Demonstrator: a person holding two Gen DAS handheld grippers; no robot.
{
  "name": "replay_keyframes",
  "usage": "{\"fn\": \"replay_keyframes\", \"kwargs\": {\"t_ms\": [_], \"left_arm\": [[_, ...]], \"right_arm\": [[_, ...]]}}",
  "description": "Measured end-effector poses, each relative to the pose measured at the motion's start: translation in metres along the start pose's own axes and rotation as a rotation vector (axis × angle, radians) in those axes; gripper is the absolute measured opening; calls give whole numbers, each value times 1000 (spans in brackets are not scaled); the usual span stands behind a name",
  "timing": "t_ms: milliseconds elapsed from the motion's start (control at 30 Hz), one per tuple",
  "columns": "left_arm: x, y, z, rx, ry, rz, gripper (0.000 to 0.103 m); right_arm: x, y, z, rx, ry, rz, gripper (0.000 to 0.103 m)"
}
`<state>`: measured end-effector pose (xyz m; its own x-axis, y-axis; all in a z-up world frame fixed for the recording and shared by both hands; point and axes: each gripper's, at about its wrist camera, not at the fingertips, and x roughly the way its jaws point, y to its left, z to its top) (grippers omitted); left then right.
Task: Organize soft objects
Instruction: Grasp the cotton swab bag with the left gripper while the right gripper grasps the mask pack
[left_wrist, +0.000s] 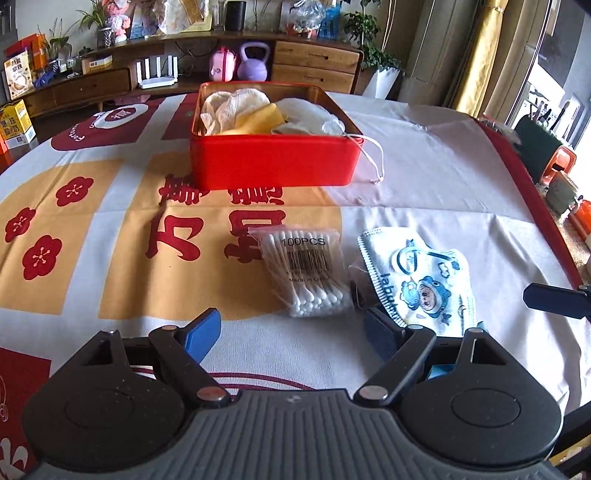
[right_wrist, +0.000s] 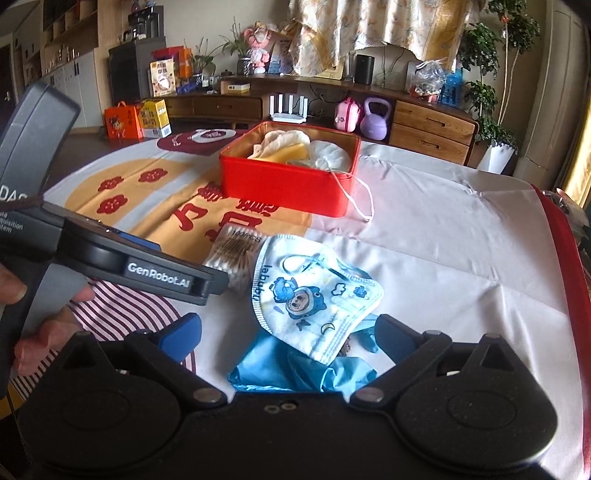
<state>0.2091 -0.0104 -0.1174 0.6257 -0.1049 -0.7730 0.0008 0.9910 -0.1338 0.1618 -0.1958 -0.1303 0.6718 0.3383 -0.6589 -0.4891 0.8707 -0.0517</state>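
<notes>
Left gripper (left_wrist: 291, 338): jaws apart, nothing between them, aimed from the lower centre of the left wrist view at the bag of cotton swabs (left_wrist: 304, 271) lying flat on the tablecloth (left_wrist: 424, 184) at frame centre. Right gripper (right_wrist: 288, 339): jaws apart, nothing clamped, placed in the lower centre of the right wrist view over the printed face mask (right_wrist: 314, 299), which lies partly on a crumpled blue item (right_wrist: 291, 373), probably a glove or a thin cloth, kind not readable. Mask and swab bag just beside each other, mask to the right in the left wrist view. Red tin (left_wrist: 273, 162) in the upper centre of both views, lid off, already loaded with pale cloths, a yellow piece and another white mask, one ear loop (left_wrist: 373, 158) draped over the near right corner onto the table; likely the collection container, hence open and within reach of both tools. Wide jaw setting judged suitable for soft, flat goods: room to straddle an edge before pinching. Task judged partly complete: three loose items left outside the tin. Caution for the next pick: mask overlaps the blue item, so risk of lifting both together.
</notes>
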Motion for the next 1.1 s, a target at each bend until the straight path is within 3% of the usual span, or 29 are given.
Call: {"fn": "replay_keyframes", "kwargs": {"t_ms": [467,700,900,967,1100], "left_arm": [[36,-1,14,-7,25,-3,85],[41,4,19,-24,10,-21,85],[42,5,19,-18,-7,-24,84],[42,6,19,-19,-12,-22,84],[41,6,19,-16,-20,-26,72]], "right_arm": [[42,2,5,-43,58,-35,86],[50,-2,9,-9,62,-44,66],[47,-14,10,54,54,-30,60],[45,-17,11,75,54,-20,52],[43,-22,12,113,56,-3,41]]}}
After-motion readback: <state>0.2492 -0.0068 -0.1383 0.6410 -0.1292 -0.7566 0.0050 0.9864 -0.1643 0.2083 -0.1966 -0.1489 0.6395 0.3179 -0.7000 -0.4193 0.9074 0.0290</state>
